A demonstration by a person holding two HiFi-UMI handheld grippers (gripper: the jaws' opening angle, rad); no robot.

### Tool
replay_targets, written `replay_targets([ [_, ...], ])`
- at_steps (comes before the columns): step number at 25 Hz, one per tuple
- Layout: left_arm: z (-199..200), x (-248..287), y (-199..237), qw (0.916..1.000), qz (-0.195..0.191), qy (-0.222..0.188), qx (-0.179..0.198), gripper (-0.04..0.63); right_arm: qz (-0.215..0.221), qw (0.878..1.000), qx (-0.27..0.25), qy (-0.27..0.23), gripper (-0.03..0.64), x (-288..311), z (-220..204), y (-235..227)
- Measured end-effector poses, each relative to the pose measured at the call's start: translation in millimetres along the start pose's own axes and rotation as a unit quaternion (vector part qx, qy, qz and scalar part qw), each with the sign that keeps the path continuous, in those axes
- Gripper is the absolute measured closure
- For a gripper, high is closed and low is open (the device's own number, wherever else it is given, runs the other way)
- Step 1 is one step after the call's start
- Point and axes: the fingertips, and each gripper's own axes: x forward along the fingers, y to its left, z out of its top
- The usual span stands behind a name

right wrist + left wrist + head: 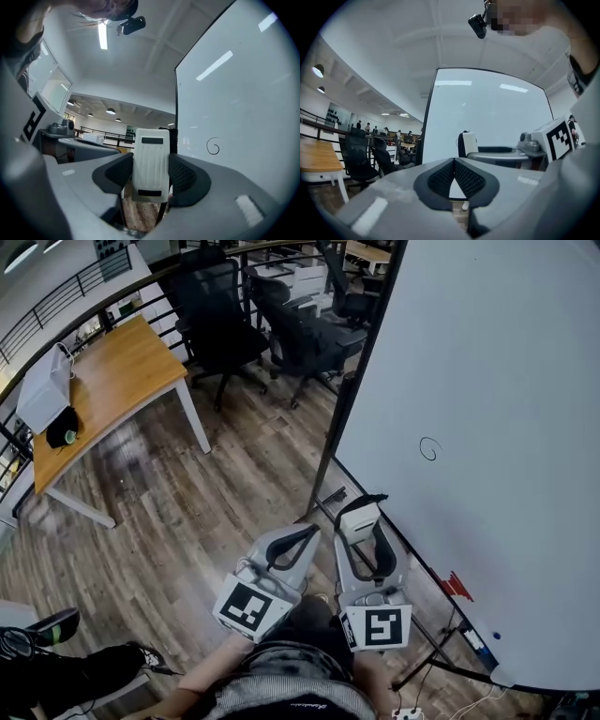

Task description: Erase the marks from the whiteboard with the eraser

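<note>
A big whiteboard stands on the right, with one small black spiral mark on it. The same spiral mark shows in the right gripper view. My right gripper is shut on a white eraser, held in front of the board's lower left part and apart from it. The eraser sits upright between the jaws. My left gripper is beside it on the left, shut and empty. In the left gripper view the left gripper has its pads pressed together.
A wooden table with a white box stands at the left. Black office chairs are behind it, and the whiteboard's stand leg is near the grippers. A red thing lies on the board's tray. The floor is wood planks.
</note>
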Motion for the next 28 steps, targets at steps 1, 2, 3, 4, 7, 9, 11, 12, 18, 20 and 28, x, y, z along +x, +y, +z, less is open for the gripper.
replay_targets([
  [1, 1.9, 7.8, -0.2, 1.0, -0.003, 0.001, 0.0, 0.592, -0.003, 1.0, 0.0, -0.002, 0.373, 4.2, 1.2, -7.4],
  [2, 4.6, 16.1, -0.3, 1.0, -0.005, 0.001, 0.0, 0.592, -0.005, 1.0, -0.001, -0.004, 0.373, 8.8, 3.2, -15.0],
  [3, 8.2, 24.9, -0.5, 1.0, -0.008, 0.001, 0.001, 0.592, -0.006, 1.0, -0.001, -0.006, 0.373, 13.5, 5.9, -22.8],
  [4, 12.3, 33.8, -1.1, 0.9999, -0.011, 0.0, 0.003, 0.592, -0.007, 1.0, 0.0, -0.007, 0.373, 17.8, 8.8, -30.9],
  [7, 23.6, 57.3, -5.6, 0.9997, -0.015, -0.005, 0.02, 0.592, -0.011, 1.0, -0.004, -0.006, 0.373, 24.9, 13.2, -54.4],
  [9, 27.5, 69.1, -7.5, 0.9996, -0.015, -0.007, 0.025, 0.592, -0.022, 1.0, -0.009, -0.013, 0.373, 25.4, 13.4, -70.2],
  [11, 27.7, 80.9, -9.1, 0.9993, -0.016, -0.004, 0.034, 0.592, -0.034, 0.999, 0.0, -0.02, 0.373, 24.1, 11.2, -86.4],
  [12, 26.8, 87.2, -11.1, 0.9991, -0.018, -0.002, 0.039, 0.592, -0.04, 0.999, 0.006, -0.022, 0.374, 22.1, 9.7, -94.4],
  [18, 28.6, 117.7, -34.8, 0.9974, -0.051, -0.008, 0.05, 0.592, -0.075, 0.997, -0.014, -0.008, 0.374, 4.6, 7.2, -126.8],
  [20, 27.4, 125.2, -42.9, 0.9967, -0.066, -0.005, 0.047, 0.592, -0.081, 0.996, -0.022, -0.001, 0.374, -0.2, 5.6, -131.9],
  [28, 15.5, 166.0, -79.2, 0.9851, -0.159, 0.015, 0.063, 0.592, -0.173, 0.984, -0.031, 0.011, 0.374, -30.1, -2.1, -169.8],
])
